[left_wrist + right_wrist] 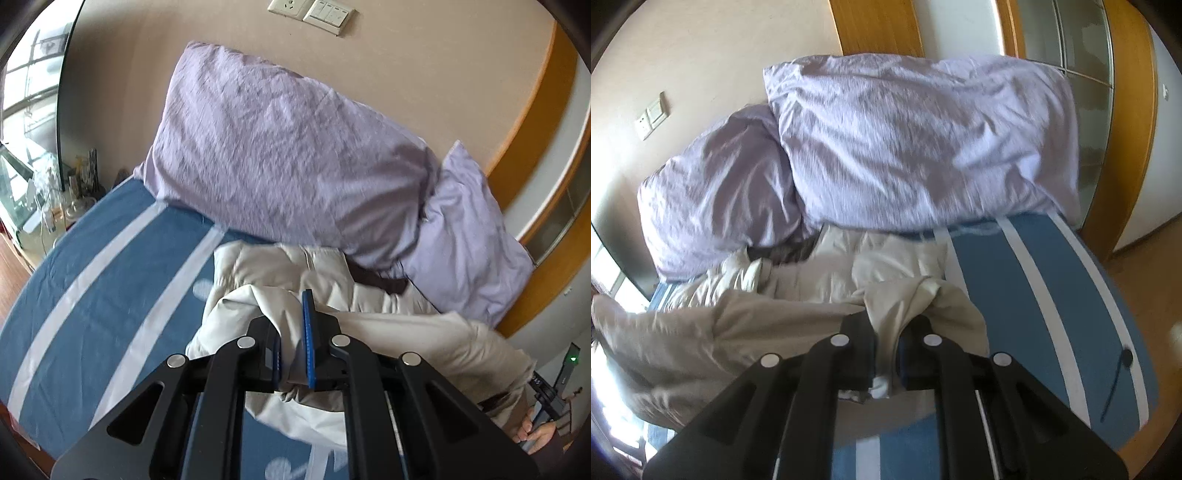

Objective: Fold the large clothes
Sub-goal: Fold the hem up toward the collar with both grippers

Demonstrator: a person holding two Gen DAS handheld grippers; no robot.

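Note:
A cream padded jacket [388, 325] lies on the blue bed with white stripes [103, 273], its dark collar near the pillows. My left gripper [293, 332] is shut on a bunched fold of the jacket's edge, lifted off the bed. In the right wrist view the same jacket [738, 332] stretches to the left, and my right gripper [886, 332] is shut on another bunch of its fabric, which drapes over the fingers. The held edge hangs raised between the two grippers.
Two lilac pillows [280, 155] [469, 236] lean on the beige wall at the head of the bed. A cluttered side table [62, 199] stands left of the bed. A person's hand [535, 435] shows at the lower right. Wooden door frame [1123, 147] at the right.

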